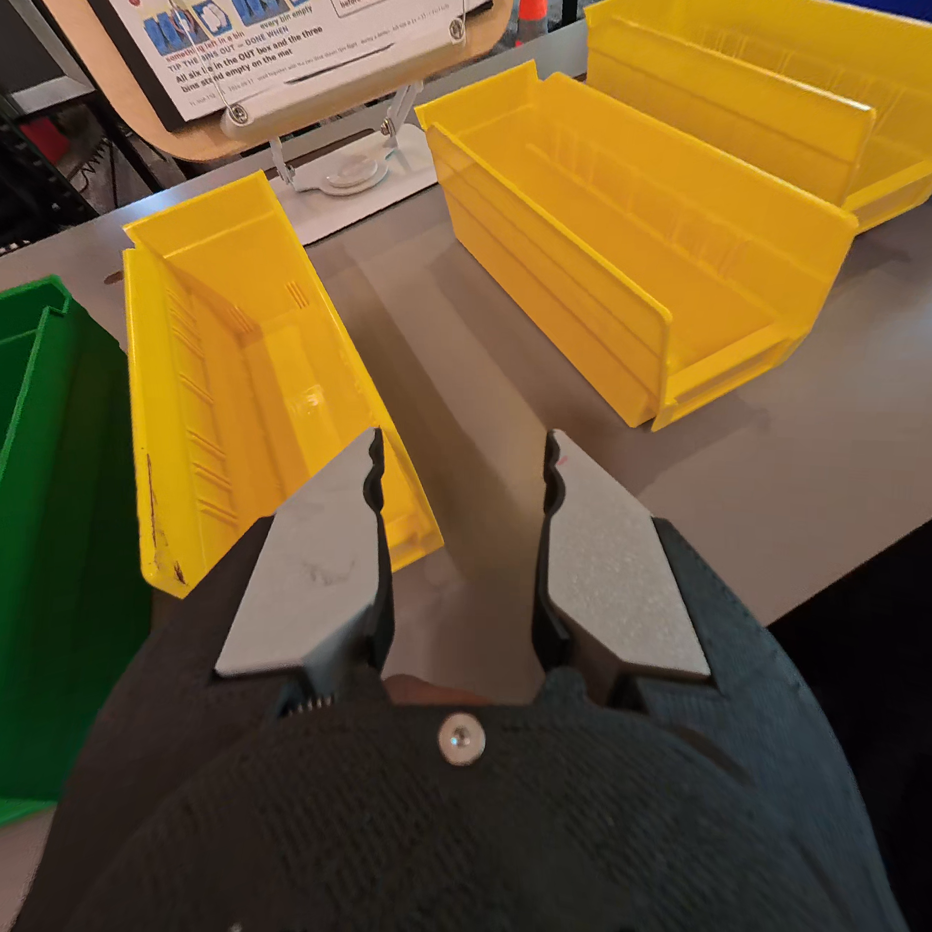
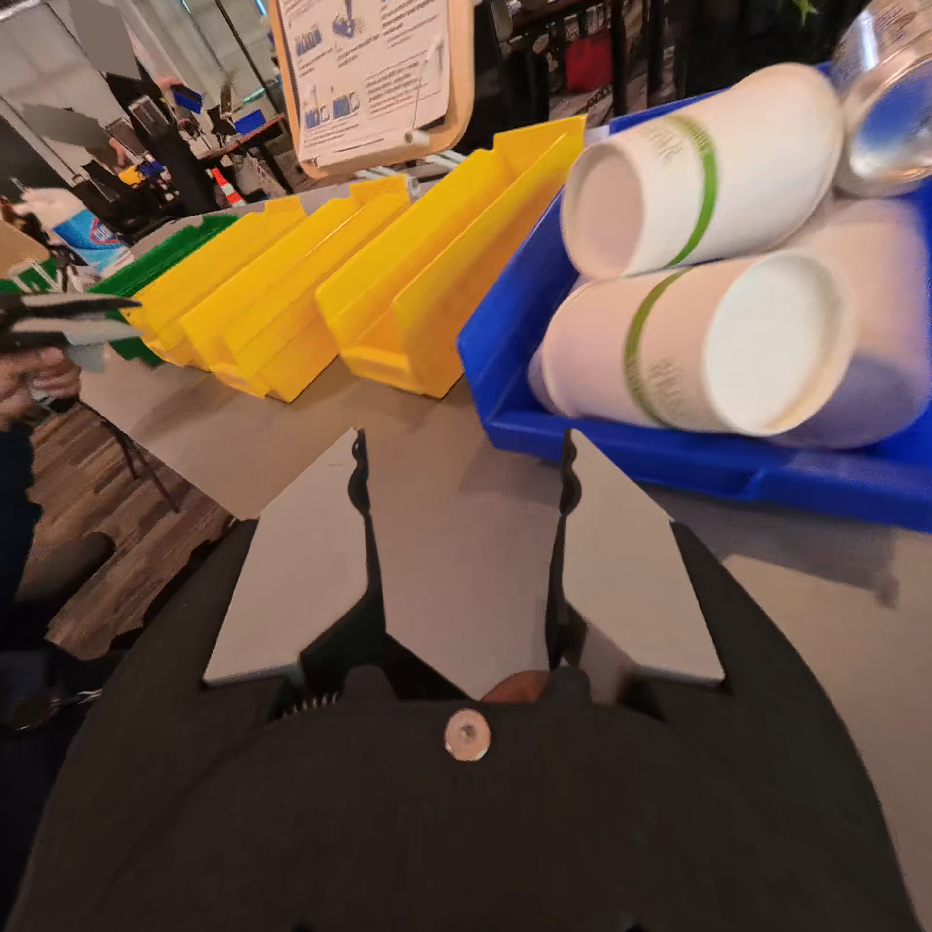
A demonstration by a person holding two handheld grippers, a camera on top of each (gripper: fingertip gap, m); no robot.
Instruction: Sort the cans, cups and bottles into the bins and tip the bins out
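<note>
At my far left stands a green bin [image 1: 45, 504], then three yellow bins [image 1: 242, 393] side by side, their long axes running away from me across the grey table [image 1: 504, 378]. My left claw [image 1: 463, 439] gapes, holding nothing, over the first yellow one's near end. My right claw [image 2: 463, 439] also hangs spread before the blue bin [image 2: 655, 454], where two white cups [image 2: 706, 171] lie on their sides, crosswise, beside a can [image 2: 887, 101].

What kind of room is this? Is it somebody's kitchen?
Probably not a kitchen. It looks like a workshop or test lab: plastic sorting bins, like this yellow bin, line a grey table, an instruction board stands behind them, and more work tables fill the background.
</note>
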